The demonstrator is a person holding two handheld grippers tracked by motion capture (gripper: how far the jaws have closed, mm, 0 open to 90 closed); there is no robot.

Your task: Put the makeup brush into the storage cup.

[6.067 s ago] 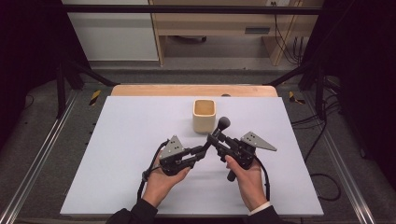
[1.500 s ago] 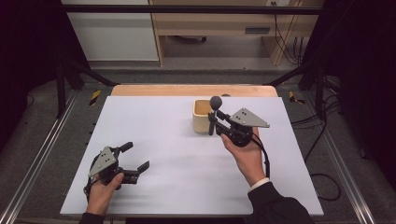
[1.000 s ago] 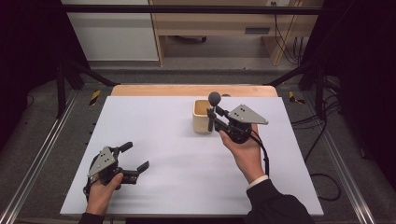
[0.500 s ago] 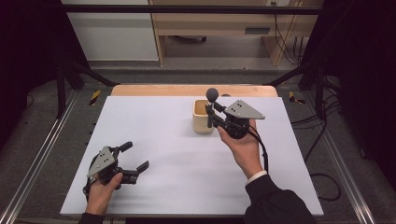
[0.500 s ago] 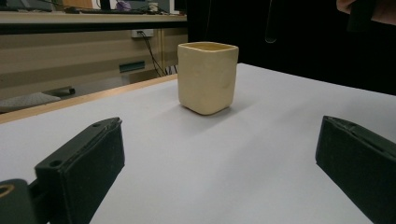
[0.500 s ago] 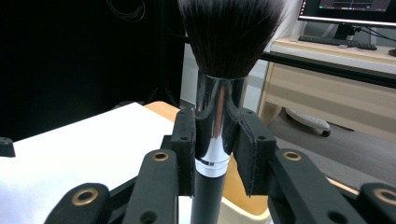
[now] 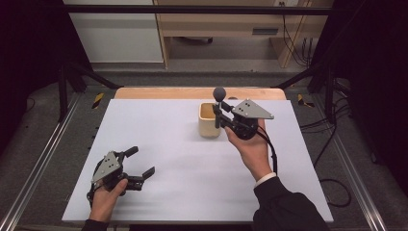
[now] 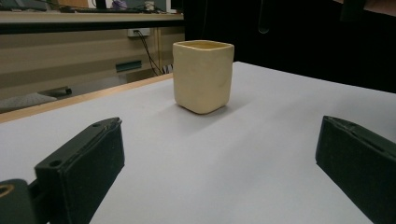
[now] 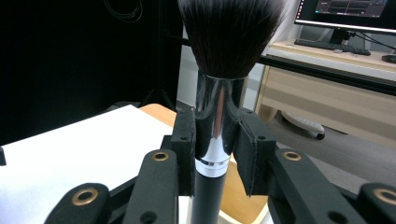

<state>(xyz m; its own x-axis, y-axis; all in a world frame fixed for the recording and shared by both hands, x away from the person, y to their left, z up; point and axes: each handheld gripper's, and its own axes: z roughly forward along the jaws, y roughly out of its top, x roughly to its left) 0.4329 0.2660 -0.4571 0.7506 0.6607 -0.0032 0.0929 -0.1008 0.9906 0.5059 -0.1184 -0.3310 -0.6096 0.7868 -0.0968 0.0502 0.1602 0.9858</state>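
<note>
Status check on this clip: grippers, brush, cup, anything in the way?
Right hand-held gripper shut on black-bristled, chrome-collared makeup brush, bristles up, beside square cream ceramic cup. Left hand-held gripper open, apart. No obstruction seen.

Your left tool (image 7: 140, 162) is black, topped by a grey three-cornered plate dotted with small dark holes; its two jaws are flat, blocky black pads with a small hole near each tip. Your right tool (image 7: 217, 114) wears the same grey plate, and a black cable trails from it along your wrist. Its black linkage arms carry brass-ringed pivots. Your right sleeve (image 7: 288, 209) is dark, with a white cuff (image 7: 265, 179) showing.
</note>
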